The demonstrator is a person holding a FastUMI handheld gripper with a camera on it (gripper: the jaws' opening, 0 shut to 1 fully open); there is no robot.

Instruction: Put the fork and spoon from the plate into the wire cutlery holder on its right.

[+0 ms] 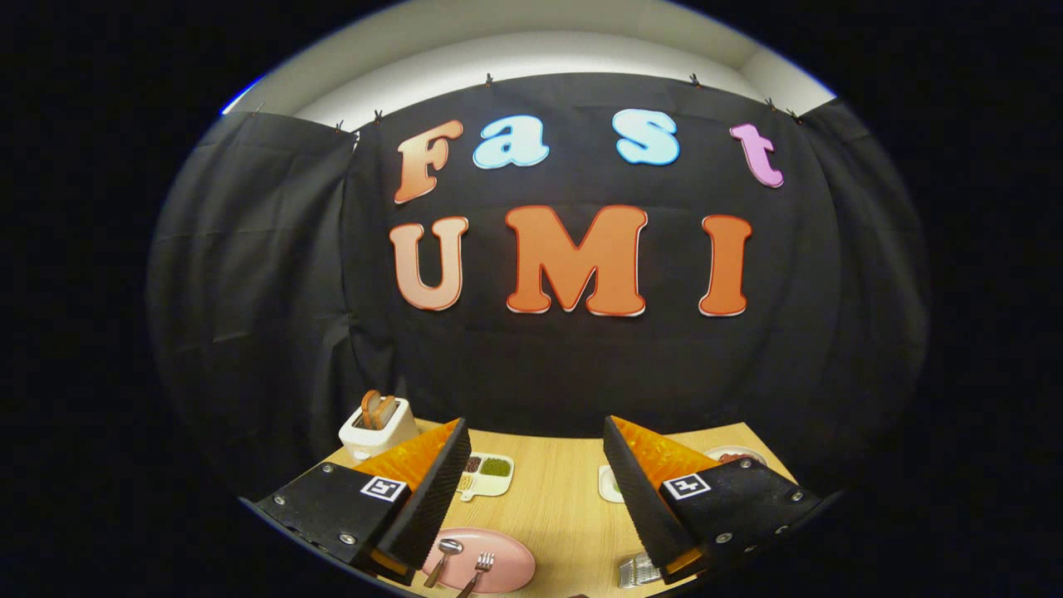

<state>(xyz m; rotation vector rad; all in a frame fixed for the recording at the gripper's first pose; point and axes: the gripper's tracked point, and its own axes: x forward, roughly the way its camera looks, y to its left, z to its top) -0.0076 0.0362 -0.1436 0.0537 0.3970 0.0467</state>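
1. The gripper (536,490) hangs above a light wooden table (556,507); its two fingers stand wide apart, ribbed black pads (432,498) facing each other, nothing between them but bare tabletop.
2. Nearest, at about 7 o'clock from the gap between the fingers, lies a pink plate (507,565); on it rest the spoon (444,555) and, just to its right, the fork (480,566) — both with heads pointing away and handles toward the camera; the left finger overlaps the plate's near-left rim.
3. At about 5 o'clock, just under the right finger's base, the top of the wire cutlery holder (638,571) shows; most of it is hidden, and it sits well apart from the plate.
4. Farther out, at 11 o'clock, a small divided dish (490,473) holds green and dark fillings; beside the right finger's inner edge, at 1 o'clock, a pale item (610,483) is partly covered — what it is cannot be told.
5. Farthest on the table, at 10 o'clock, a white toaster (378,425) holds slices of bread; at 2 o'clock the rim of a white plate (735,454) peeks past the right finger.
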